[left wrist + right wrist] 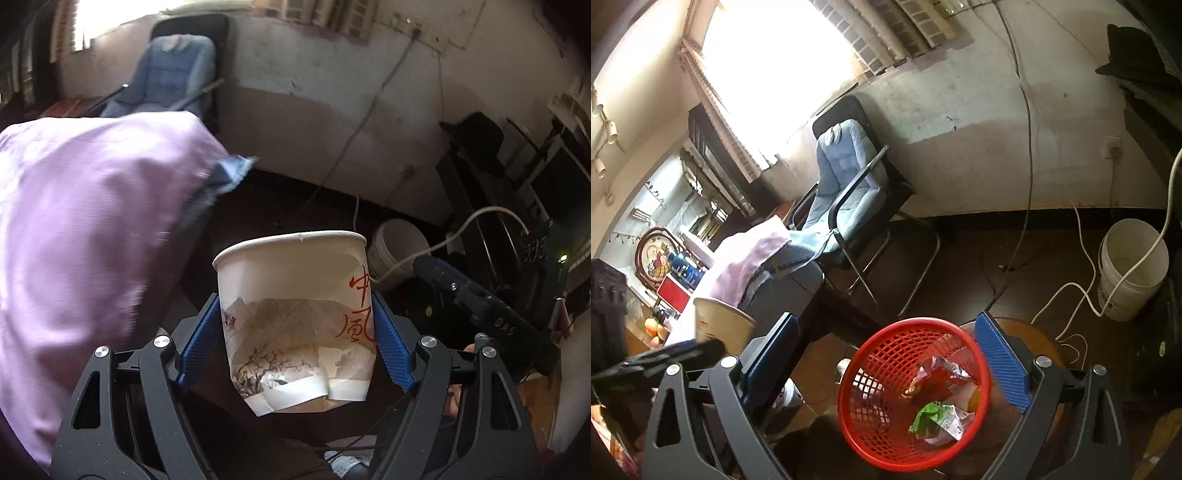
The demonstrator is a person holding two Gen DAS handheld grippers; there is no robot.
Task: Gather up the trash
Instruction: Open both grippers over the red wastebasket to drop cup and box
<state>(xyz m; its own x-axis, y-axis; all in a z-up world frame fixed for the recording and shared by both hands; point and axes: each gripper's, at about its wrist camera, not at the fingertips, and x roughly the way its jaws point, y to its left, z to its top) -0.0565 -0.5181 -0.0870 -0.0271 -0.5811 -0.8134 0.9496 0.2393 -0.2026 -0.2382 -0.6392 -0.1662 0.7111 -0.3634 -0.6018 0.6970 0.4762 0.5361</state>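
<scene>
Landmark for all places: red basket (912, 391), a plastic mesh bin standing on the dark floor

1. Left gripper (297, 332): blue ribbed pads pressed against both sides of a paper cup (295, 317), pinching it. The cup is upright with a slight tilt, its base dented and creased, printed with a mountain and tree scene and red characters. In the right wrist view the same cup (722, 325) shows as a tan rim to the left of the basket, at about the height of its rim, apart from it

2. Right gripper (886, 369): jaws spread wide, nothing between the pads; no earlier view is to hand. The basket appears between the two fingers but beyond them, not touched

3. Basket contents: a red and silver wrapper (942, 373) lying higher in the picture, a green and white wrapper (936, 421) nearer the camera, both crumpled against the inside wall

4. Pink cloth (746, 262): draped over a surface up and left of the basket; it fills the left of the left wrist view, blurred

5. Chair (849, 195): black frame with a pale blue padded cover, behind the basket, against the stained wall

6. White bucket (1132, 266): on the floor to the right of the basket and farther back, well apart from it

7. White cable (1086, 291): loops across the floor between the basket and the bucket and runs up over the bucket's rim

8. Small bottle (792, 395): just left of the basket's foot, on the floor, too dim to identify
</scene>
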